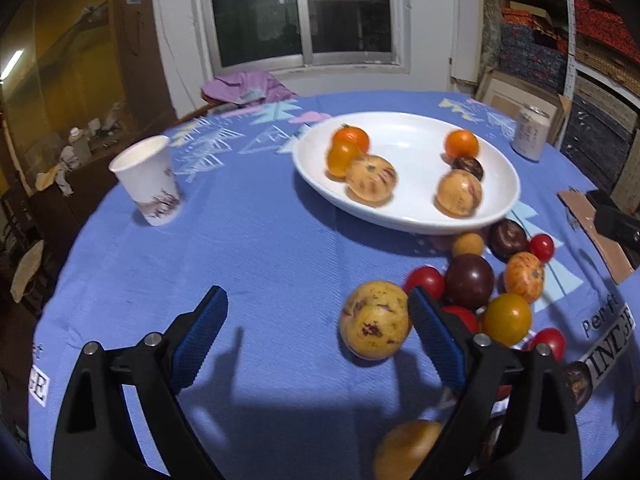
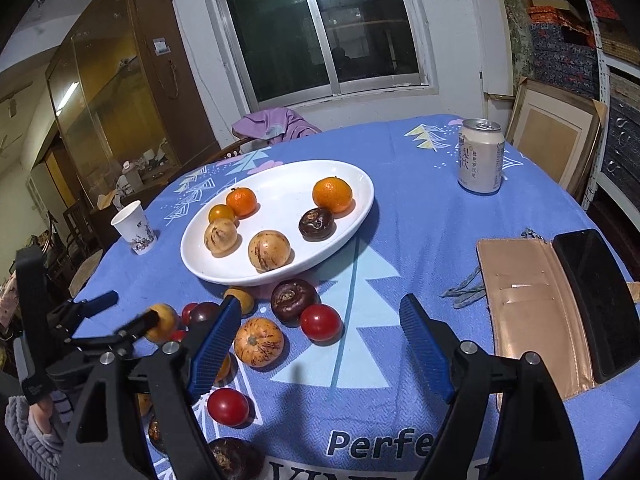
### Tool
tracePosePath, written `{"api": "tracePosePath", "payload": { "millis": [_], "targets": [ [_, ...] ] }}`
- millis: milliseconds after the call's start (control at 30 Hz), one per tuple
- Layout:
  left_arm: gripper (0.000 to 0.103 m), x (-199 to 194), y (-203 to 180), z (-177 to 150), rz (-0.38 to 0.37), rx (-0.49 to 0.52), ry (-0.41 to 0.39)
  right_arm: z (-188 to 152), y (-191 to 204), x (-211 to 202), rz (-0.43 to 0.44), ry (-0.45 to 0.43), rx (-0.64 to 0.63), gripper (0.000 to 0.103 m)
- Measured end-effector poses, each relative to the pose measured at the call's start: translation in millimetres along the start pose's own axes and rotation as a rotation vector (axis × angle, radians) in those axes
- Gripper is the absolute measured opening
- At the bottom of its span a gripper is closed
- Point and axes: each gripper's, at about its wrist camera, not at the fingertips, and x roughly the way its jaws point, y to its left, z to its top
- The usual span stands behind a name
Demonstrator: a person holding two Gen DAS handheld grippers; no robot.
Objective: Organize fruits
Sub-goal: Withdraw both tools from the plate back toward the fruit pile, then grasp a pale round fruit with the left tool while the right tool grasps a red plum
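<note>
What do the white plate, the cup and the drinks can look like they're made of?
White plate: probably glazed ceramic, since it is glossy with a smooth rim. Cup: likely paper, with matte printed walls and a thin rim. Can: metal, probably aluminium, with a shiny pull-tab top.

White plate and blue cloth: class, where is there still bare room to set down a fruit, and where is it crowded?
The plate is bare down its middle, between its two fruit groups. The cloth is bare between the paper cup and the plate. The crowded part is the loose fruit pile in front of the plate.
</note>
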Motion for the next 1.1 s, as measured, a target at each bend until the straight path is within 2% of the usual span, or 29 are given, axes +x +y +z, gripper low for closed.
{"api": "tracePosePath", "payload": {
  "millis": [100,200,267,333,433,500,567,700,767,967,1100],
  "targets": [
    [0.089,-2.7,22.1,4.0,0.058,-0.063,-0.007,0.9,-3.2,-0.9,0.003,-0.002,0.017,0.083],
    [0.085,-5.9,47.5,5.0,0.025,-0.161,0.0,1.1,-3.4,-0.9,0.007,0.0,0.018,0.083],
    [0.084,-10.5,51.4,2.5,-0.021,-0.178,-0.003,0.6,-1.7,-0.1,0.007,0.005,0.01,0.083],
    [0.084,-13.5,40.4,-1.4,-0.042,-0.137,-0.005,0.2,-0.7,0.5,0.006,0.007,0.006,0.083],
    [0.084,-11.7,14.1,-7.6,-0.021,-0.031,0.004,-0.2,-1.5,1.4,0.003,0.011,0.009,0.083],
    [0.084,-8.0,7.2,-10.6,-0.02,-0.004,0.019,-0.4,-2.6,1.9,0.003,0.013,0.014,0.083],
    [0.084,-3.0,9.9,-10.9,-0.033,-0.019,0.033,-0.4,-2.8,2.0,0.003,0.013,0.013,0.083],
    [0.067,8.7,21.1,-11.6,-0.091,-0.077,0.073,-1.2,-1.2,3.4,0.002,0.017,-0.002,0.083],
    [0.063,12.8,20.2,-12.7,-0.09,-0.074,0.086,-1.7,-1.0,4.7,0.001,0.022,-0.004,0.083],
    [0.063,15.3,9.7,-12.9,-0.068,-0.03,0.078,-5.3,2.8,14.1,-0.019,0.054,-0.027,0.083],
    [0.055,19.2,10.9,-11.4,-0.07,-0.04,0.092,-7.9,2.6,28.5,-0.043,0.094,-0.04,0.083]
  ]
}}
